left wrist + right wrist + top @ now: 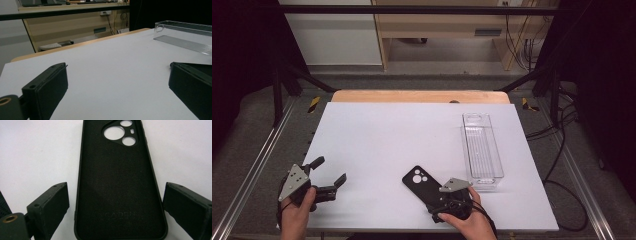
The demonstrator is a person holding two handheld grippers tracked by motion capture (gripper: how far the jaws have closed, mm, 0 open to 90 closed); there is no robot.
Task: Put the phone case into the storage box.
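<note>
Risk first: R tongs (pixel 115 205) sit wide w/ the black phone case (pixel 120 182) between the pads, neither pad pressing it, so nothing's gripped. Lifting now would leave the case behind; closing off-centre could skid it across the white worktop (pixel 377 135). Case lies flat at the near edge, camera cutouts pointing away. L tongs (pixel 330 176) are open too, empty, well apart. Farther back, the clear tray (pixel 482 150) stands empty.

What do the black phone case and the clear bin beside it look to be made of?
Black phone case with round camera cutouts: likely soft silicone or rubbery plastic; matte, with a fuzzy-looking lining and raised rim.
Clear rectangular bin: hard transparent plastic, possibly acrylic; glossy see-through walls, ribbed floor and a cut-out handle.
</note>
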